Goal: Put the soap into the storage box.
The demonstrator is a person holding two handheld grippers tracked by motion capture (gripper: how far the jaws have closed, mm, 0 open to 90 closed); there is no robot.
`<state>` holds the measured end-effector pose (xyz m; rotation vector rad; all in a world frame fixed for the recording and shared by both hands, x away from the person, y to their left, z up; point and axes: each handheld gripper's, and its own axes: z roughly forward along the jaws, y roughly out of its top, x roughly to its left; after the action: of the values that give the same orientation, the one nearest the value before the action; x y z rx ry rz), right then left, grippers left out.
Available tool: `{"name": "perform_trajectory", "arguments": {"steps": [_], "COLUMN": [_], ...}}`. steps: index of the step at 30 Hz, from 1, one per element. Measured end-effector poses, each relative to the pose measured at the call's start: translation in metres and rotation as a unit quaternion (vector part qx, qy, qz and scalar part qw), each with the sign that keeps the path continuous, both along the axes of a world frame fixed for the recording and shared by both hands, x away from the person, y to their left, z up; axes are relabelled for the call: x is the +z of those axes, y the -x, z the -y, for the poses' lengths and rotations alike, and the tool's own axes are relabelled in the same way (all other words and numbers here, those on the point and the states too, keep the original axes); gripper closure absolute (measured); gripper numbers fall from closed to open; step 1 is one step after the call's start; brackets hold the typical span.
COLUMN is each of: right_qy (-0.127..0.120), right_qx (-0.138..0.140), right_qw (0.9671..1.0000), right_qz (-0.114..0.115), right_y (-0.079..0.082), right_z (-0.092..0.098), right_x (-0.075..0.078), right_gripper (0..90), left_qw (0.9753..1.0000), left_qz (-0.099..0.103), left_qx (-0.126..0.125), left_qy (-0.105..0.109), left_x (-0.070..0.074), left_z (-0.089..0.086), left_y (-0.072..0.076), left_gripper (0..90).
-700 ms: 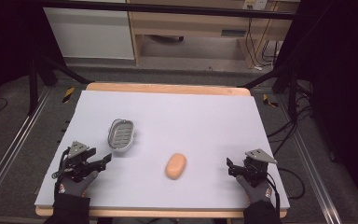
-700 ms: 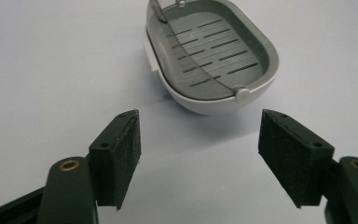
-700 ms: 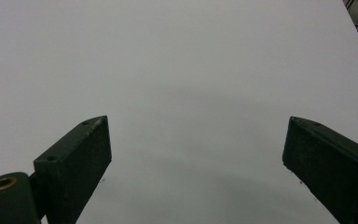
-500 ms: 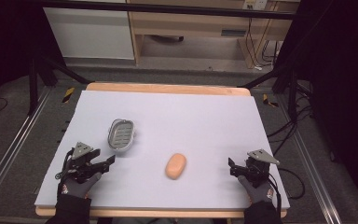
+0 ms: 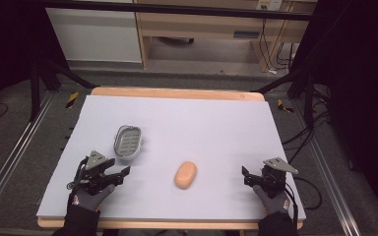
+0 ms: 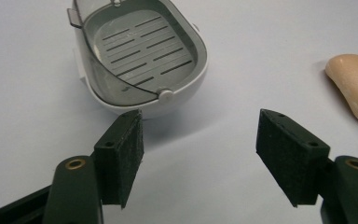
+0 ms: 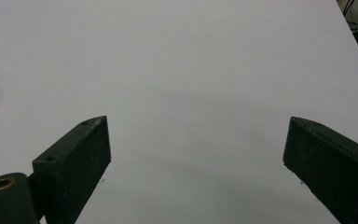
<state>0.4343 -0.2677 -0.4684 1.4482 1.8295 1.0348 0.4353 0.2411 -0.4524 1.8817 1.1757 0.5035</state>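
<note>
At the near edge of the bench [image 5: 187, 118], the left hand-held gripper [image 5: 120, 173] and the right hand-held gripper [image 5: 246, 176] both rest with jaws wide apart and hold nothing. Between them lies the soap bar [image 5: 185, 174], nearer the left one. Farther left sits the empty soap dish [image 5: 128, 141]. The rounded soap could slip from the pads if it is pinched off-centre.
</note>
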Motion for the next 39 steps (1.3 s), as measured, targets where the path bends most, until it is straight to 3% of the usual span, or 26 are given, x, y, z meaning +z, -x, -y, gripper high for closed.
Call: {"name": "perform_trajectory", "arguments": {"steps": [8,20,25,39], "right_qy": [0.003,0.008,0.006,0.000], "right_qx": [0.003,-0.002,-0.003,0.002], "right_qw": [1.0000,1.0000,0.9998,1.0000], "right_qz": [-0.006,0.006,0.016,0.009], "right_y": [0.000,0.001,0.002,0.002], "right_z": [-0.001,0.000,0.000,-0.002], "right_x": [-0.001,0.002,0.005,0.006], "right_gripper": [7.5,6.9,6.9,6.7], "left_qw": [0.9996,0.9980,0.9974,0.9951], "left_qz": [0.000,0.003,0.008,0.026], "left_qx": [-0.028,-0.061,-0.069,-0.095], "left_qy": [-0.003,-0.014,-0.018,-0.014], "left_x": [0.003,0.011,0.019,0.043], "left_z": [0.019,0.045,0.052,0.088], "left_y": [0.002,0.003,-0.001,-0.010], "left_gripper": [31.4,30.8,30.6,30.0]}}
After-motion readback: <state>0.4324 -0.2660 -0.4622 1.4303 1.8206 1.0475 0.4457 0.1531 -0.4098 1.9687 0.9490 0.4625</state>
